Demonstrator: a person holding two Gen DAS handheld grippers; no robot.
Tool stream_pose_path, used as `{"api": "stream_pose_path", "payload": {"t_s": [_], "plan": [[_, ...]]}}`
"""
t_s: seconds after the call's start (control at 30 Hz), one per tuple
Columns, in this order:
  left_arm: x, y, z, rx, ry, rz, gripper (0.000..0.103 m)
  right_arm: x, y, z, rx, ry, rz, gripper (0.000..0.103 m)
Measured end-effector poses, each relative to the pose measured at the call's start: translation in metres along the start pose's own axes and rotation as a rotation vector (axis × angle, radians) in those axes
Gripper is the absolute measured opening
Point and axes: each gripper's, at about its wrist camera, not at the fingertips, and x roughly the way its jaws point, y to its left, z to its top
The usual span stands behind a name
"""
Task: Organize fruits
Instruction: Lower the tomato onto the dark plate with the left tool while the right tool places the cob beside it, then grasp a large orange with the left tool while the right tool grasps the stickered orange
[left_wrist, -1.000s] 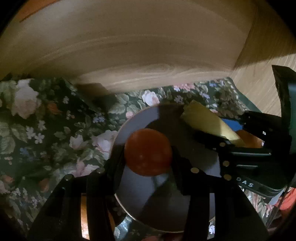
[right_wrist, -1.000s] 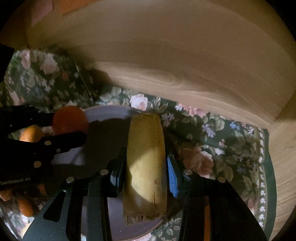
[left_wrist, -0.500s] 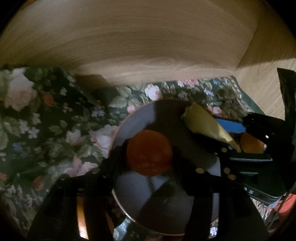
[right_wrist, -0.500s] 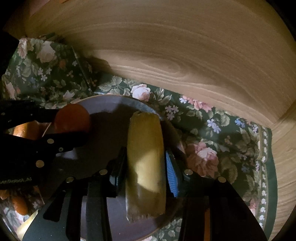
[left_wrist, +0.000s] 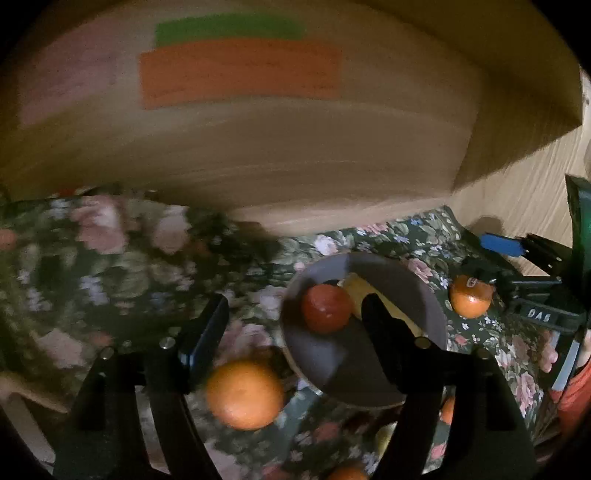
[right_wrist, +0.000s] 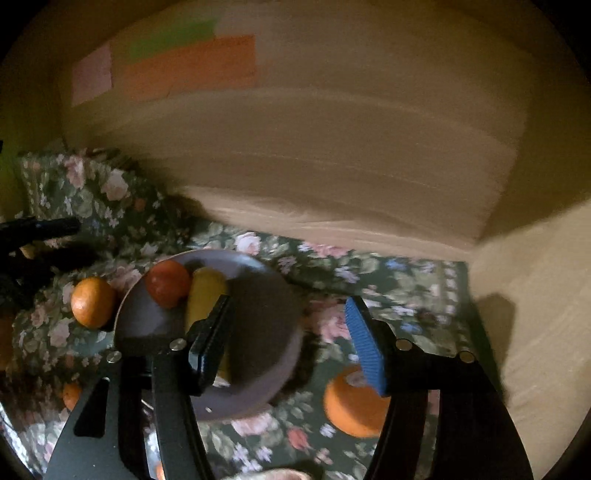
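1. Floral cloth (left_wrist: 122, 266) in dark green with pink roses is covering the surface in the left wrist view, and a pale wooden wall (left_wrist: 295, 155) is rising behind it, carrying blurred orange and green patches.
2. On the cloth a greyish plate (left_wrist: 413, 280) is holding a red-orange round fruit (left_wrist: 327, 308) and a yellow piece (left_wrist: 360, 291) lying against it.
3. The left gripper (left_wrist: 295, 325) is hanging above the cloth with its jaws spread apart; they have just been opening, and nothing is being pinched between them. Its right finger is overlapping the plate in this view.
4. An orange (left_wrist: 243, 395) is lying on the cloth just left of the plate, showing between the spread jaws. A second orange with a sticker (left_wrist: 471, 295) is sitting to the right of the plate, near the right gripper (left_wrist: 517, 258), which is entering from the right edge.
5. In the right wrist view the same plate (right_wrist: 266, 306) is carrying the red-orange fruit (right_wrist: 168, 282) touching the yellow piece (right_wrist: 205, 291).
6. The right gripper (right_wrist: 291, 332) is hovering released; its jaws have just been opening, and no fruit is being gripped. Its dark left finger (right_wrist: 210, 339) is overlapping the yellow piece, while the blue-padded finger (right_wrist: 364, 343) is standing off the plate.
7. One orange (right_wrist: 92, 302) is resting left of the plate, and another (right_wrist: 351, 402) is lying on the cloth near the blue pad.
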Motion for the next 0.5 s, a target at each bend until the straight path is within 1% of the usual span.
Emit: {"api": "stream_pose_path", "payload": {"t_s": [0.07, 0.17, 0.27, 0.43, 0.5], "plan": [[-0.01, 0.011, -0.005, -0.009, -0.006, 0.011, 0.074, -0.002, -0.006, -0.004, 0.017, -0.001, -0.017, 0.061], [-0.016, 0.024, -0.016, -0.02, 0.007, 0.03, 0.077, -0.006, -0.017, -0.012, 0.041, 0.005, -0.038, 0.063], [-0.01, 0.035, -0.03, -0.028, 0.054, 0.038, 0.078, -0.004, -0.029, -0.024, 0.076, 0.026, -0.063, 0.068], [0.005, 0.041, -0.055, -0.028, 0.125, 0.026, 0.078, 0.004, -0.045, -0.043, 0.127, 0.083, -0.091, 0.069], [0.011, 0.041, -0.063, -0.029, 0.143, 0.021, 0.078, 0.008, -0.049, -0.05, 0.146, 0.103, -0.093, 0.074]]}}
